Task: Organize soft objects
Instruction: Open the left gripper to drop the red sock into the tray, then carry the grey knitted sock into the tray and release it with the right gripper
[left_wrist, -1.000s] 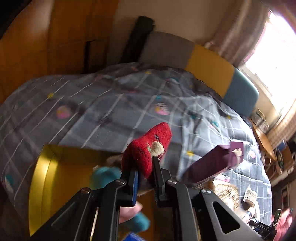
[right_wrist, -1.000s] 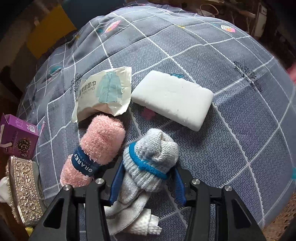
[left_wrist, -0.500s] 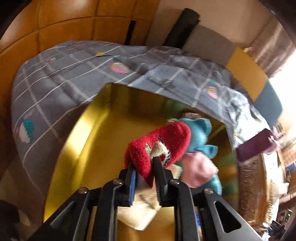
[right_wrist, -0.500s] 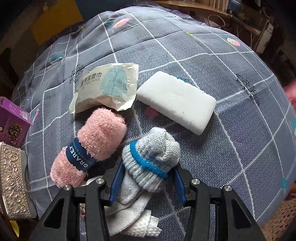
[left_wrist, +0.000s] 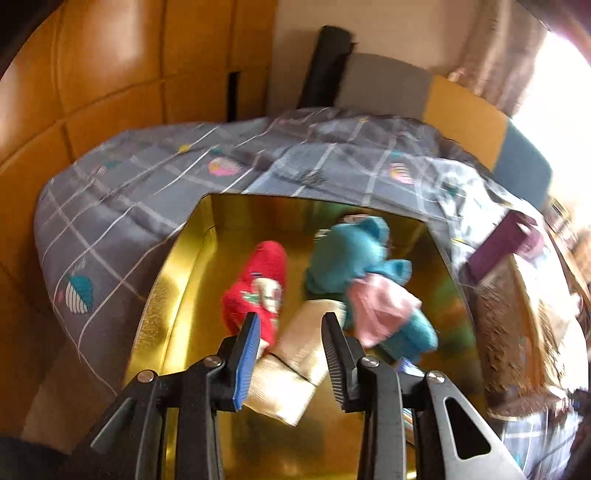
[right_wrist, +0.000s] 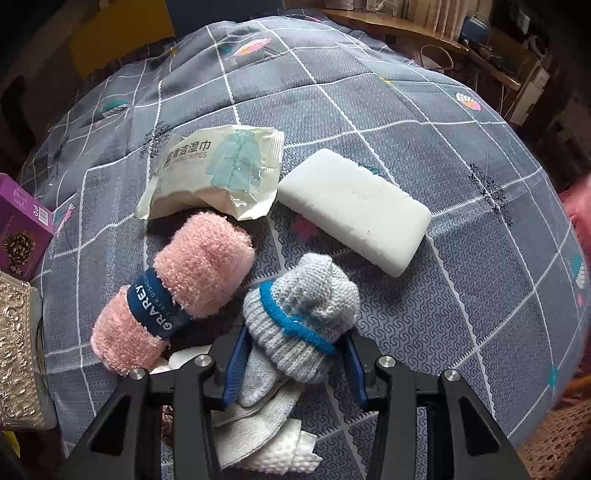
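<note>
The red sock (left_wrist: 258, 288) is fuzzy, with a little white and green picture on it, and it's lying in my gold box (left_wrist: 177, 280), just left of a beige cloth (left_wrist: 295, 354) and a teal and pink plush toy (left_wrist: 362, 277). My left tongs (left_wrist: 290, 332) have just been opening and stand apart above it, nothing squeezed. My right tongs (right_wrist: 295, 347) have been narrowing around the grey knit sock (right_wrist: 303, 314) with the blue band; the pads look snug on it. Left of it is a pink towel roll (right_wrist: 177, 288), farther off a wipes pack (right_wrist: 218, 170) and white sponge (right_wrist: 354, 210), all on the grey checked blanket (right_wrist: 461, 295).
</note>
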